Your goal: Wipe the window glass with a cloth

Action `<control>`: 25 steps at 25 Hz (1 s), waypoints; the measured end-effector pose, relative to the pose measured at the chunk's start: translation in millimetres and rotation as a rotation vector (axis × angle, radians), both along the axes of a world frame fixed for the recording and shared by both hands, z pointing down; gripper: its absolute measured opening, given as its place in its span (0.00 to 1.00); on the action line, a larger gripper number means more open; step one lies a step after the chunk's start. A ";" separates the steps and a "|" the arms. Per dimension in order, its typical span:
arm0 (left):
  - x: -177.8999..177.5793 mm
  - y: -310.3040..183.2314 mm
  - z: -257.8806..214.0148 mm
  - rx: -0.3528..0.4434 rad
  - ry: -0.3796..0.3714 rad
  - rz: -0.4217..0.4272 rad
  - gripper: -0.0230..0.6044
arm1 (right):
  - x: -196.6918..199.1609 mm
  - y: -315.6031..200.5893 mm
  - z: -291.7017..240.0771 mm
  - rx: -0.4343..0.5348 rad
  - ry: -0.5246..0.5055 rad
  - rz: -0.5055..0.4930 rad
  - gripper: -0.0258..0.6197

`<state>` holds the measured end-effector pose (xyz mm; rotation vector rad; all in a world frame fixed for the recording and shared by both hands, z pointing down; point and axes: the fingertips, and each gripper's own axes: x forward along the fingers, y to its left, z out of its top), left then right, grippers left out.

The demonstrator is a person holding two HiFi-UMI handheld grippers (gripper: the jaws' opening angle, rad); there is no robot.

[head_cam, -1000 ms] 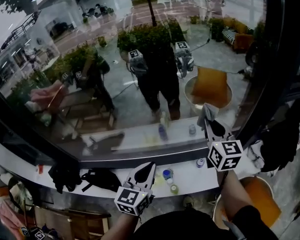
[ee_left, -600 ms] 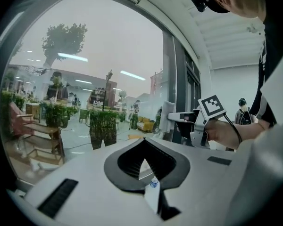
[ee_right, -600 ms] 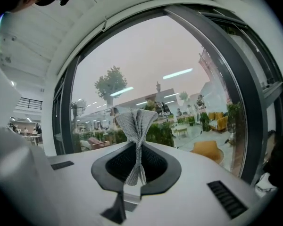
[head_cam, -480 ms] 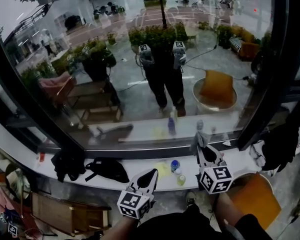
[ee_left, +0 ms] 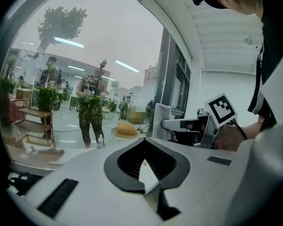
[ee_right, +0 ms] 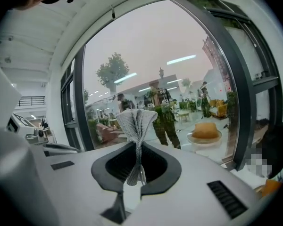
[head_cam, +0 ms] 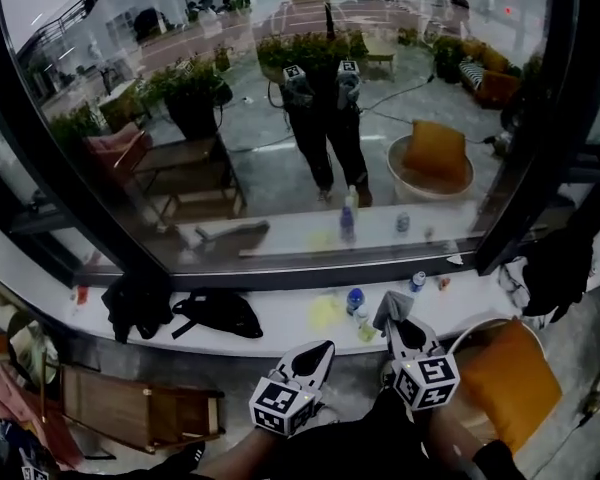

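Right gripper (ee_right: pixel 137 159) pinches cloth (ee_right: pixel 136 120) mid-fold, loose end forward to meet window glass (head_cam: pixel 280 118); left gripper (head_cam: pixel 316 352) closed, empty, held clear.

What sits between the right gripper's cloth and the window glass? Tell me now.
Head view: the white sill, carrying small bottles, and the dark lower frame lie between the cloth, clamped in the right gripper, and the window glass.
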<state>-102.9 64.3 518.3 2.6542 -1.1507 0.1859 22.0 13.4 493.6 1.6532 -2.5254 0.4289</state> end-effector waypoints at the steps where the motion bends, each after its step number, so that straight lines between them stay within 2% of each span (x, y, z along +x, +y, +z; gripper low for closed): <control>1: 0.4 3.2 0.3 0.001 0.000 0.003 0.05 | -1.0 6.1 1.4 -0.003 0.003 0.002 0.11; 5: 3.1 10.4 -5.8 0.011 0.011 -0.004 0.05 | 3.1 25.9 -2.5 -0.003 0.015 0.010 0.11; 9: 7.1 3.5 -15.1 0.012 0.051 -0.052 0.05 | 6.4 35.1 -2.5 -0.015 0.035 -0.006 0.11; 16: 27.0 4.4 -15.3 0.033 0.048 -0.021 0.05 | 10.1 41.9 1.2 -0.030 0.037 -0.030 0.11; 25: 21.7 6.3 -9.9 0.019 0.047 -0.025 0.05 | 2.6 45.6 7.1 -0.040 0.036 -0.046 0.11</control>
